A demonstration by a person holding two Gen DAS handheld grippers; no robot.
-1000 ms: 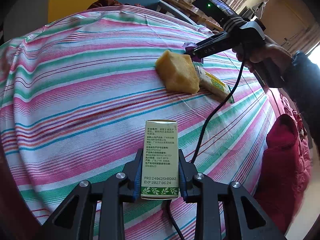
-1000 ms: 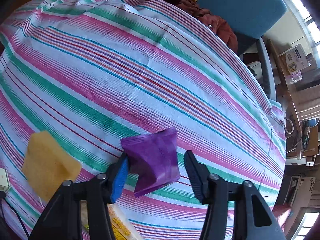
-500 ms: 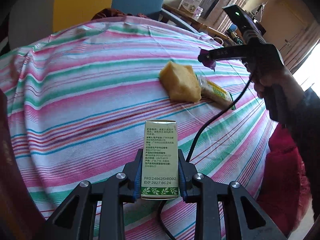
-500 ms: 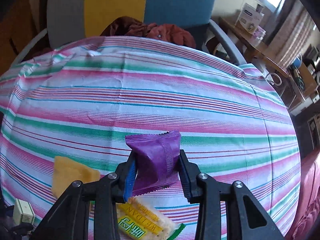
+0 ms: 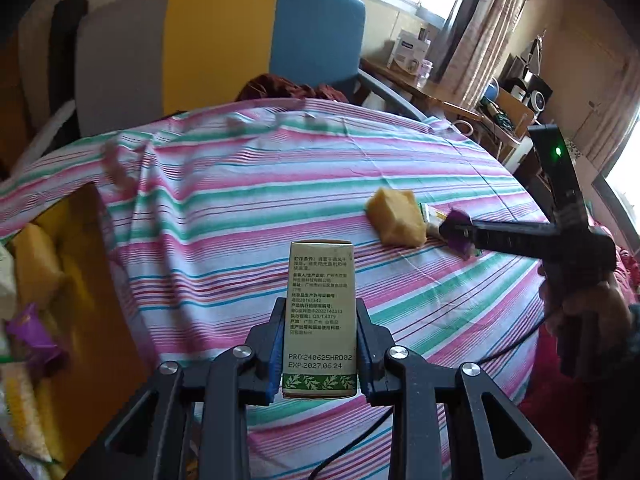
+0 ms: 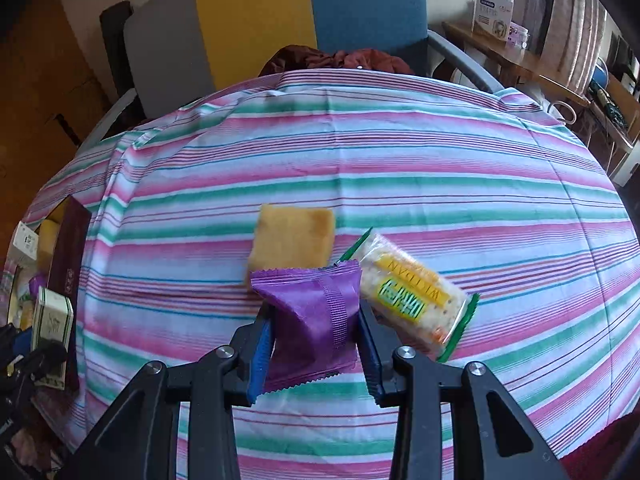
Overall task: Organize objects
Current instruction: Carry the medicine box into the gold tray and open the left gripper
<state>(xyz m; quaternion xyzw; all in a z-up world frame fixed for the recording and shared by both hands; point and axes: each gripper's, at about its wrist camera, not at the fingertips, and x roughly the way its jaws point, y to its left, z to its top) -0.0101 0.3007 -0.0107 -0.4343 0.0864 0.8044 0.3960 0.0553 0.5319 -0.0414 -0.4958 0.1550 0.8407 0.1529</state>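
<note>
My left gripper (image 5: pixel 319 344) is shut on a tall green-and-cream carton (image 5: pixel 321 312) and holds it upright above the striped tablecloth (image 5: pixel 248 200). My right gripper (image 6: pixel 316 344) is shut on a purple snack packet (image 6: pixel 316 320), lifted over the cloth; it also shows in the left wrist view (image 5: pixel 460 234). A yellow sponge (image 6: pixel 292 240) and a cracker packet (image 6: pixel 412 300) lie on the cloth just beyond the purple packet. The carton also shows at the left edge of the right wrist view (image 6: pixel 50 336).
An open box (image 5: pixel 44 292) at the table's left edge holds a yellow sponge, a purple packet and other packs. A dark red box (image 6: pixel 68 248) stands by it. A grey, yellow and blue chair (image 6: pixel 260 20) is behind the table. A cable (image 5: pixel 516 344) trails from the right gripper.
My right gripper closed on the purple packet and lifted it back toward me, off the cloth. My left gripper, still holding the carton, swung left so the box came into view.
</note>
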